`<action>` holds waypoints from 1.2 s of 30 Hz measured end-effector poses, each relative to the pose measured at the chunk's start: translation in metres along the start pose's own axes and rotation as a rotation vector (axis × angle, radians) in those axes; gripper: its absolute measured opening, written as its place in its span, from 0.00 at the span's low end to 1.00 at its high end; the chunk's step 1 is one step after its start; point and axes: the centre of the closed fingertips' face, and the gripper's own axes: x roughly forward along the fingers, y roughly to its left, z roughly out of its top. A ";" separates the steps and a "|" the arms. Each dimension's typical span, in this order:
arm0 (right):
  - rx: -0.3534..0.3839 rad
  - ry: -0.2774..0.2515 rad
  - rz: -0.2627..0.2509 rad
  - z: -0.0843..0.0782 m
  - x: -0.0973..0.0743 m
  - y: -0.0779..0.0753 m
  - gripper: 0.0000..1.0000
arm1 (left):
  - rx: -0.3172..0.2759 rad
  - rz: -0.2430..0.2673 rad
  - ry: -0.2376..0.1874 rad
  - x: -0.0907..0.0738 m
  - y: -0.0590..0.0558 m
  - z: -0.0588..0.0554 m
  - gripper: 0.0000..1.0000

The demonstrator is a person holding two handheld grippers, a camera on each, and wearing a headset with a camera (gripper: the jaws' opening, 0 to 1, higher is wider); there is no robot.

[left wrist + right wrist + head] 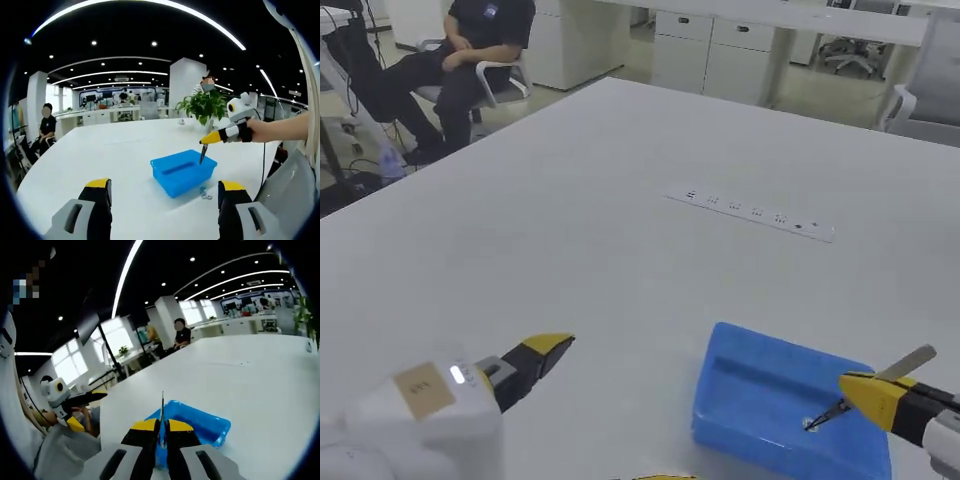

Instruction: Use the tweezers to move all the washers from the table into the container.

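Counter: a broad white flat counter, with a recessed socket strip set into it toward the far side.
Container: a shallow blue rectangular plastic tray resting flat on the counter, at the near right in the head view.
Left tongs: the yellow-tipped left tongs are released, with the jaws spread wide and nothing between them. They hover over the counter to the container's left.
Right tongs: the yellow-tipped right tongs are clenched on the tweezers, the jaws pressed together around the shaft.
Tweezers: slim metal tweezers angled down, with the tip inside the container close to its floor. A small speck sits at the tip, too small to tell whether it is a washer.
Washers: small metal ring washers lie as a little cluster on the counter, just beside the container's outer wall. The count cannot be told.
Handling: the washers are probably light, stiff and smooth, and they lie flat, so they are likely to skate away or flip if nudged. Pinching one across its rim, or with one tine through the hole, should hold best.
Grip risk: too hard a squeeze could shoot a washer sideways.
Step in hand: most likely a drop into the container, with the cluster outside yet to be moved.
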 end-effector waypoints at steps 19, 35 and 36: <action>-0.136 0.143 -0.110 -0.029 0.019 -0.041 0.03 | -0.008 -0.003 0.016 0.001 0.001 -0.004 0.89; -0.154 0.148 -0.097 -0.033 0.021 -0.039 0.03 | -0.005 -0.009 0.022 0.001 0.000 -0.006 0.89; -0.147 0.132 -0.091 -0.029 0.019 -0.035 0.03 | -0.006 -0.009 0.022 0.001 0.000 -0.006 0.89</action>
